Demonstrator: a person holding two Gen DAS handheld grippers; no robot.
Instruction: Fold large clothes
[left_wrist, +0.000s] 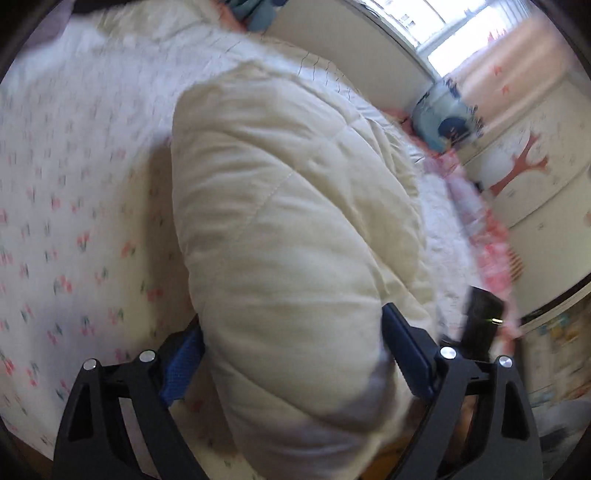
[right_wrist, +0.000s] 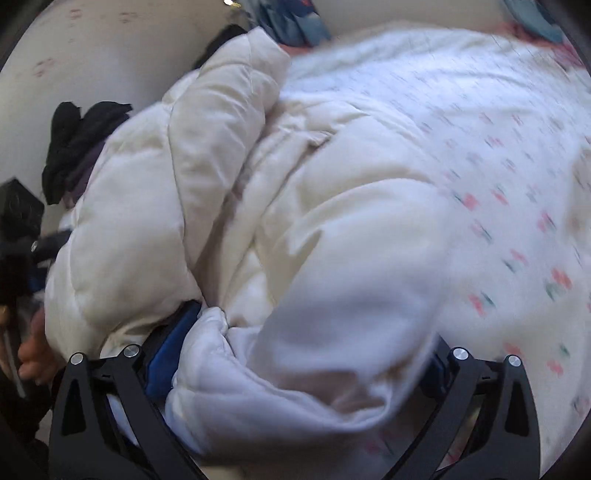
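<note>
A cream quilted padded coat (left_wrist: 288, 221) lies on a bed with a white flower-print sheet (left_wrist: 74, 206). In the left wrist view my left gripper (left_wrist: 295, 354) has its blue-padded fingers (left_wrist: 184, 365) on both sides of a thick fold of the coat and grips it. In the right wrist view the coat (right_wrist: 221, 184) is bunched up and my right gripper (right_wrist: 299, 354) grips a thick white fold of it between its fingers (right_wrist: 166, 354). The fingertips are hidden by the fabric in both views.
Black clothes (right_wrist: 81, 147) lie at the left beside the coat. The flower-print sheet (right_wrist: 498, 184) spreads to the right. A blue patterned object (left_wrist: 443, 122) sits at the bed's far corner near a decorated cabinet (left_wrist: 535, 177) and a window. Both views are motion-blurred.
</note>
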